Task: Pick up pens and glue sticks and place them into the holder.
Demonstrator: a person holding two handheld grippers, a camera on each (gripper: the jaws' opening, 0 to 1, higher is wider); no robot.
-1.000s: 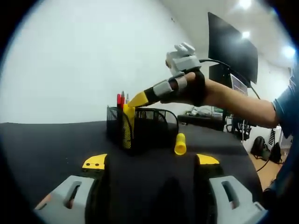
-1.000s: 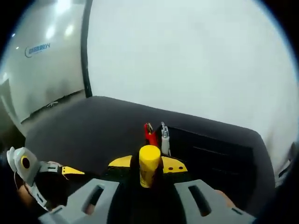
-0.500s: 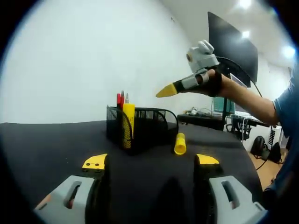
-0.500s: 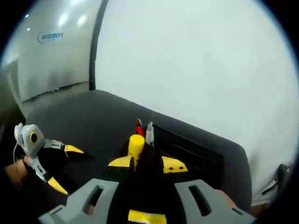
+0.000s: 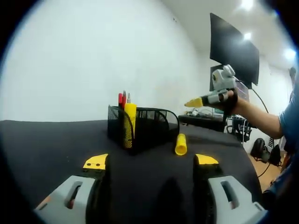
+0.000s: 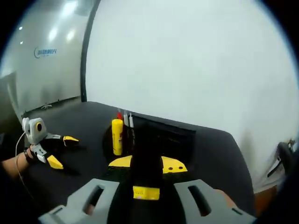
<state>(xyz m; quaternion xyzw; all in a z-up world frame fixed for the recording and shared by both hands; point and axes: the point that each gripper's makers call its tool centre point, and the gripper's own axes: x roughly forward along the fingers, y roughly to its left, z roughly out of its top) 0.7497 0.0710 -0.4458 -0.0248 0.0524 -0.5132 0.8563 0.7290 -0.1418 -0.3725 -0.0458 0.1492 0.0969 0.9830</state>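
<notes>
While we look along the left gripper [image 5: 150,161] in the left gripper view, its two jaws rise from the bottom of the frame, wide apart, with nothing between them. Just above the centre stands the holder [image 5: 142,127], a black mesh box on the black table [image 5: 46,144]. In its left end we see a yellow glue stick [image 5: 129,113] upright, and behind it red pens [image 5: 122,98] and a pale one. A second yellow glue stick [image 5: 180,144] lies on the table just right of the holder, apart from it. At the right of the frame the right gripper [image 5: 193,102] is held in the air by a hand [image 5: 233,103]; its yellow tips look close together from here, with nothing in them.

In the right gripper view the right gripper's [image 6: 146,163] jaws are apart and empty. The holder [image 6: 156,137] is at the centre, the upright glue stick [image 6: 117,136] at its left end. At the lower left the left gripper [image 6: 60,149] shows its yellow tips spread. On the wall at the upper left there is small blue writing [image 6: 44,38], too blurred for us to read.
</notes>
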